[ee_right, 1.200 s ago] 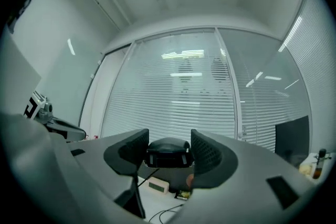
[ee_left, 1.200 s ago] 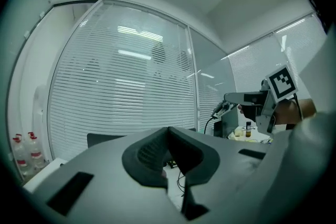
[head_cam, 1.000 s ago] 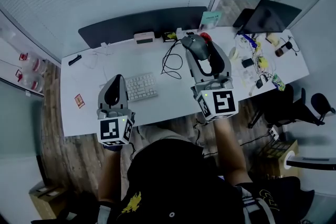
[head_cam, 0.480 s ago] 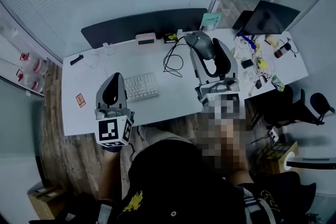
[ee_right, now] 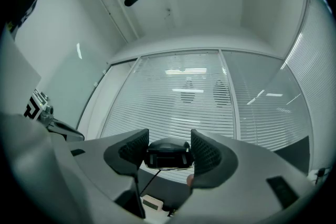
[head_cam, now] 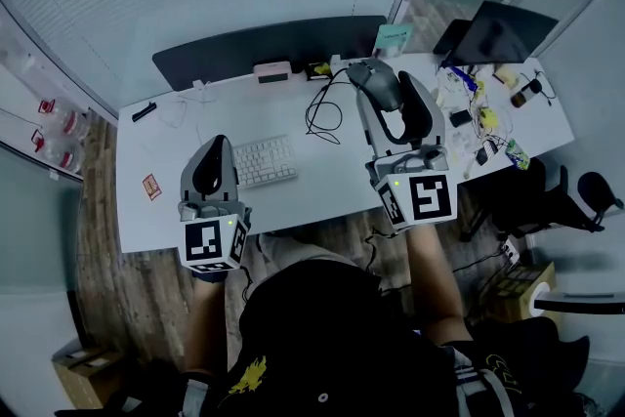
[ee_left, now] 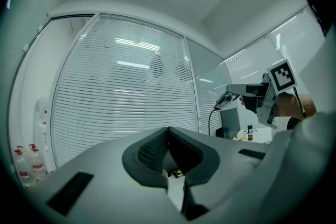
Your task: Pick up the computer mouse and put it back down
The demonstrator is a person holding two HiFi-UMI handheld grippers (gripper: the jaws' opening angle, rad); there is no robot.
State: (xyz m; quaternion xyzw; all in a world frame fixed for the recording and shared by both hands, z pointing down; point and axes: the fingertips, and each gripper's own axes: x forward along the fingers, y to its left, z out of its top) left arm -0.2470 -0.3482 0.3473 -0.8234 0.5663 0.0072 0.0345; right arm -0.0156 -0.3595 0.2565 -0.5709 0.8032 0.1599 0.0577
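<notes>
Above desk (head_cam: 293, 200): R tongs (ee_right: 167, 159) grip mouse (ee_right: 168, 148), cable (head_cam: 317, 117) partly hidden; L tongs (ee_left: 168, 150) closed, empty.

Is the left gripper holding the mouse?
No, the left gripper is shut on nothing; the mouse is clamped in the right gripper.

Mouse (ee_right: 167, 153) dark, maybe black; keyboard (head_cam: 264, 160) white; desk (head_cam: 317, 179) white.

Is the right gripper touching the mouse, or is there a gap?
Touching. The right gripper view shows the computer mouse squeezed between the right gripper, with both pads pressed against its sides and no gap showing.
</notes>
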